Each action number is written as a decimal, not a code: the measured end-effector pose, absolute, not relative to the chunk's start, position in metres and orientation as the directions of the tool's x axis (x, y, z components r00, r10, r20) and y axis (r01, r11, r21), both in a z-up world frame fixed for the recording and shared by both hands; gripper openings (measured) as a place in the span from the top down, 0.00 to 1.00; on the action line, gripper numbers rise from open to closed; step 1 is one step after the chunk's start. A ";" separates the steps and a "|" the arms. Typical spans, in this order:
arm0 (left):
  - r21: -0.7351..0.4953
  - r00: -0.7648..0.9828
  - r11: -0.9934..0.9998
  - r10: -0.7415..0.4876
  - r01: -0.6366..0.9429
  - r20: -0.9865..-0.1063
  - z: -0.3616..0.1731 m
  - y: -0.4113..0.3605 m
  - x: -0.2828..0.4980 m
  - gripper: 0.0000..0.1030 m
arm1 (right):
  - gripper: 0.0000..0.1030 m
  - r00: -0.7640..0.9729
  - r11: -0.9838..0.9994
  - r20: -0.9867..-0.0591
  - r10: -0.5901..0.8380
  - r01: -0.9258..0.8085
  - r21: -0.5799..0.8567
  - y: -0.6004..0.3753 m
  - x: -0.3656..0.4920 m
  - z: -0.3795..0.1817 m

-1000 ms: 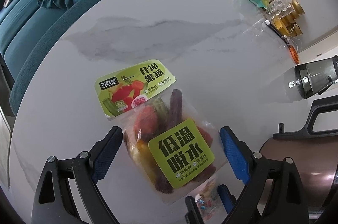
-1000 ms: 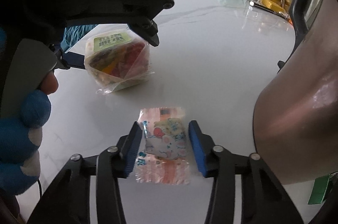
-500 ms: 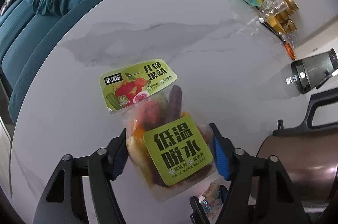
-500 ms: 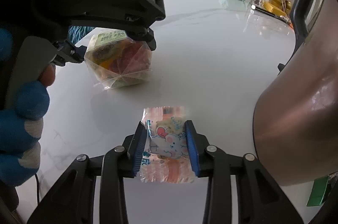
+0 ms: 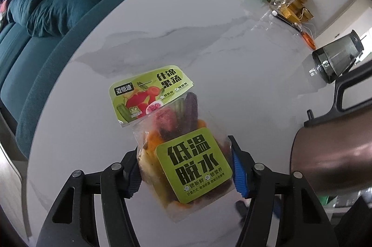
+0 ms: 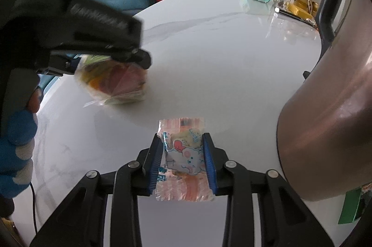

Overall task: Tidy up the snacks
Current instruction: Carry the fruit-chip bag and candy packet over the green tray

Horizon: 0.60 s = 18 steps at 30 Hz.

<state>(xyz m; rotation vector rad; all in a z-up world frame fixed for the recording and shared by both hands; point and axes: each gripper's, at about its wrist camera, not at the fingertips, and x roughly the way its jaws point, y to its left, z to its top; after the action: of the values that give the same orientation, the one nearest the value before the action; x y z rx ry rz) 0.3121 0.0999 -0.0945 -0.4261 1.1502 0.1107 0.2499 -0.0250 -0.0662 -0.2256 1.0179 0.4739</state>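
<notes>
Both snacks are being picked up at once. In the lower middle of the left wrist view, the left gripper (image 5: 186,167) has its jaws pressed in on both sides of the dried fruit bag (image 5: 181,153). The bag looks lifted off the white counter (image 5: 162,37), though I cannot tell for sure. In the lower middle of the right wrist view, the right gripper (image 6: 183,160) has its jaws closed tight on the small candy packet (image 6: 182,158), which seems to sit just above the counter.

I think the grabbing step is done. Next, each snack has to be carried to one tidy spot and set down softly. No box or tray for them shows.

The fruit bag is clear, crinkly plastic with a green paper top and a green square sticker. It is lumpy with red, orange and purple pieces. The candy packet is shiny, thin and flat at the ends, puffy in the middle, with pink stripes and a cartoon animal. A big, smooth copper-brown kettle (image 6: 325,107) stands close on the right, so the right gripper should steer clear of it.
</notes>
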 end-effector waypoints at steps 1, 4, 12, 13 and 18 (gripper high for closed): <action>-0.266 0.413 0.918 -0.129 -0.294 -0.901 -0.094 0.101 0.310 0.44 | 0.40 0.437 0.877 -0.856 0.275 -0.479 0.037 -0.026 0.249 -0.065; -0.233 0.417 0.937 -0.109 -0.261 -0.902 -0.090 0.107 0.298 0.44 | 0.40 0.445 0.877 -0.852 0.277 -0.479 0.034 -0.027 0.244 -0.059; -0.160 0.438 0.971 -0.068 -0.175 -0.896 -0.075 0.114 0.259 0.44 | 0.40 0.457 0.862 -0.840 0.292 -0.507 0.023 -0.030 0.220 -0.037; -0.154 0.438 0.974 -0.067 -0.166 -0.896 -0.074 0.113 0.256 0.44 | 0.40 0.457 0.859 -0.840 0.293 -0.512 0.021 -0.030 0.217 -0.035; -0.133 0.427 0.988 -0.086 -0.083 -0.900 -0.066 0.097 0.233 0.44 | 0.40 0.446 0.848 -0.843 0.299 -0.530 0.021 -0.037 0.196 -0.027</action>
<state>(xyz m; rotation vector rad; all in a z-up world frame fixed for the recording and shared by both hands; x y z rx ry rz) 0.2330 0.0973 -0.0661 -0.1663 1.1313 -0.0019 0.1959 -0.0372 -0.0268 -0.2620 0.9825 0.5209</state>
